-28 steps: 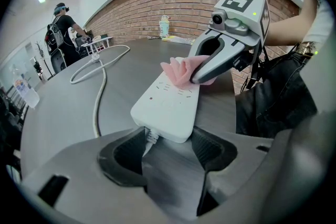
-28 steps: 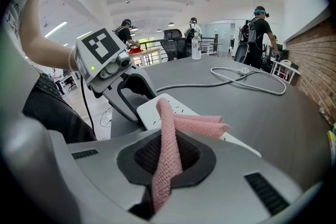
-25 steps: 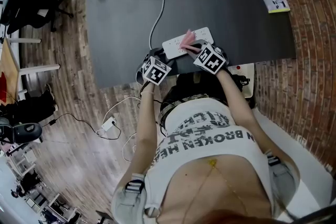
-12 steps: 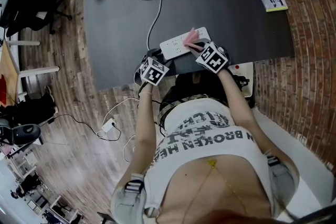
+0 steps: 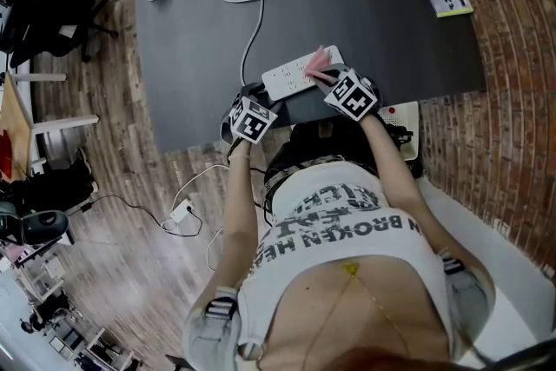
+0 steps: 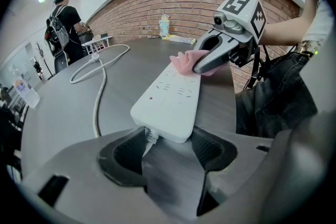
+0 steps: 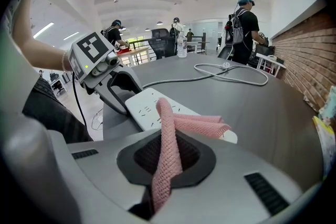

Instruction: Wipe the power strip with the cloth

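While the left gripper (image 6: pixel 168 147) (jaws wide) clamps the white plastic power strip (image 6: pixel 170 97) by its end, the right gripper (image 6: pixel 202 64) pinches a pink mesh cloth (image 7: pixel 167 139) onto it.

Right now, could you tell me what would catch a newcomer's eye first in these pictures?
The pink cloth stands out: the right gripper pinches it and lays it over the white power strip at the near edge of the black table. The left gripper clamps the strip's cord end; the white cable loops away.

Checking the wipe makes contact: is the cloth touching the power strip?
Touching. The right gripper view shows the cloth lying across the power strip's top face.
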